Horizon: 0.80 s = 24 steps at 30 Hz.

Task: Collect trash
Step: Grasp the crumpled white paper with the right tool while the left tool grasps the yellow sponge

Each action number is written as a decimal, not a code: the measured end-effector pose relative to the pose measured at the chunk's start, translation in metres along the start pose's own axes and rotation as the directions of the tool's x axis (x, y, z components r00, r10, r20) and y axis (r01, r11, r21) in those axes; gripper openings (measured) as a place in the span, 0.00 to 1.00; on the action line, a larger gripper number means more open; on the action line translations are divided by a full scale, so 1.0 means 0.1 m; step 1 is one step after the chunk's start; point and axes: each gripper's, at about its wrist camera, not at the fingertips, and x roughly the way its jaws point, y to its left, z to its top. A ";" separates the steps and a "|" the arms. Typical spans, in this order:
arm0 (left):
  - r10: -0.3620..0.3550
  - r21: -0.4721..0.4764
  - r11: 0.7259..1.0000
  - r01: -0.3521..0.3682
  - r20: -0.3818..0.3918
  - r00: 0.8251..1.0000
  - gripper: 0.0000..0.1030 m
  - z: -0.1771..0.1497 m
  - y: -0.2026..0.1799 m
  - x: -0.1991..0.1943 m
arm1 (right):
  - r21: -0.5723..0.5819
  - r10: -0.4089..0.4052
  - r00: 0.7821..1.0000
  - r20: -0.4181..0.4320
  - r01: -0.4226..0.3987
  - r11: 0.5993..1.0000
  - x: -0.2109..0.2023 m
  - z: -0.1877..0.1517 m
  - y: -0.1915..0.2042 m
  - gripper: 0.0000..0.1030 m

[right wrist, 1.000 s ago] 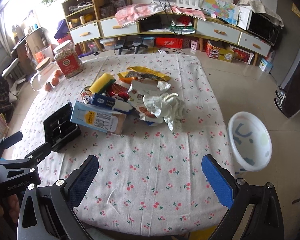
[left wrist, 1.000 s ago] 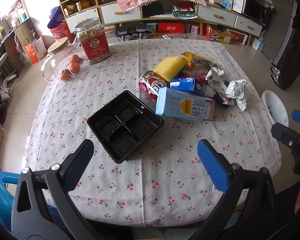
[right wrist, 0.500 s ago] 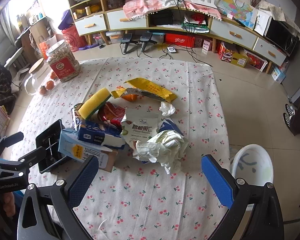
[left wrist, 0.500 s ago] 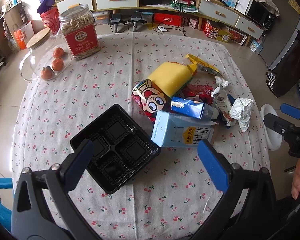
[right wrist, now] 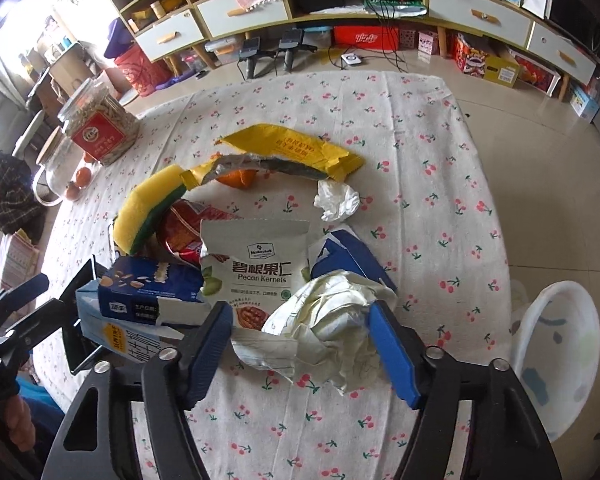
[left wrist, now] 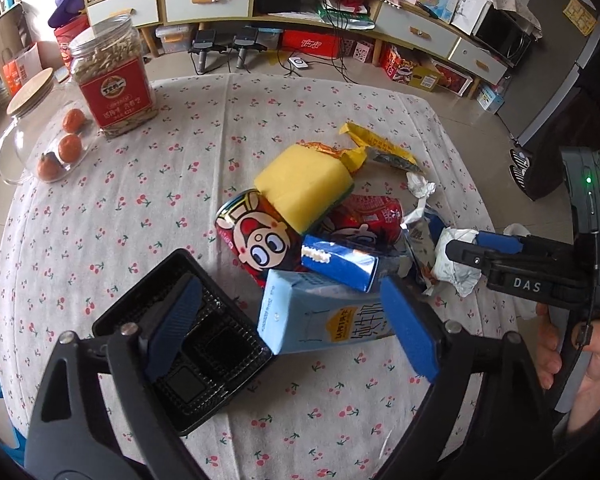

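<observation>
Right gripper (right wrist: 300,344) closing astride crumpled wrapper (right wrist: 332,316) (table edge near).

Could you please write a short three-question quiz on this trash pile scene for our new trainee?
1. True or false: the yellow sponge lies on the red cartoon can.
2. What sits between the right gripper jaws? A) crumpled white wrapper B) glass jar C) black tray
3. Name the thing between the left gripper jaws.

Key:
1. True.
2. A, the crumpled white wrapper; the jaws have just been closing around it.
3. The light blue milk carton; one finger is over the black tray.
</observation>
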 end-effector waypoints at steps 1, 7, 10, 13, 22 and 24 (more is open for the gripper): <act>0.007 0.015 1.000 -0.007 0.000 1.000 0.88 0.01 -0.02 0.03 | -0.001 -0.003 1.000 -0.014 0.003 1.000 0.05 0.00 0.00 0.51; 0.016 0.017 1.000 -0.016 -0.023 1.000 0.87 0.06 0.02 0.13 | 0.028 0.063 0.998 0.004 -0.063 0.998 -0.12 -0.02 -0.18 0.06; 0.022 0.015 1.000 -0.022 -0.021 1.000 0.87 0.10 0.02 0.13 | 0.016 0.057 0.998 -0.001 -0.057 0.998 -0.18 -0.04 -0.22 0.06; 0.039 0.002 0.999 -0.039 -0.020 0.999 0.87 0.20 0.06 0.14 | -0.017 0.063 0.998 -0.015 -0.063 0.998 -0.20 -0.08 -0.22 0.07; 0.171 0.199 0.966 -0.162 -0.028 0.985 0.87 0.52 -0.25 0.49 | -0.060 0.044 0.997 -0.056 -0.047 0.997 -0.04 -0.18 -0.03 0.71; 0.186 0.230 0.958 -0.172 -0.041 0.982 0.87 0.56 -0.29 0.62 | -0.058 0.036 0.995 -0.094 -0.042 0.997 0.09 -0.19 -0.01 0.51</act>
